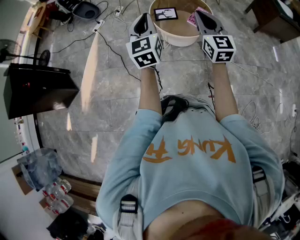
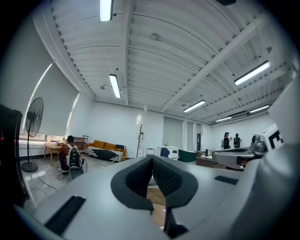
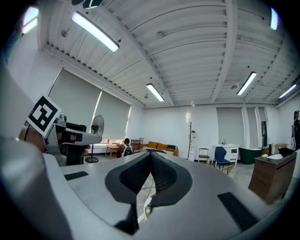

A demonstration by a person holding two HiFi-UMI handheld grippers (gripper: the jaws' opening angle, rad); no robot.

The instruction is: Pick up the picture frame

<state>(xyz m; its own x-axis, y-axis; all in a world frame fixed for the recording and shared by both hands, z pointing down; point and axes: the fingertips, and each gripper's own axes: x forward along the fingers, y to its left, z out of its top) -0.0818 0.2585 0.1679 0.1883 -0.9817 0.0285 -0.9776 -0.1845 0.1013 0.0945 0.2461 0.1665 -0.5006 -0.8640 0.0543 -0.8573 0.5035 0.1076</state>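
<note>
A small black picture frame with a white picture lies on the round light-wood table at the top of the head view. My left gripper is held level over the floor just left of the table, jaws shut and empty. My right gripper is level over the table's right rim, also shut and empty. In the left gripper view the closed tips point across the room; the right gripper's own view shows its closed tips the same way. The frame lies between the two grippers, touched by neither.
A pink card lies on the table beside the frame. Cables run over the grey tiled floor. A black speaker box stands at left, a fan near it, a dark wooden desk at top right.
</note>
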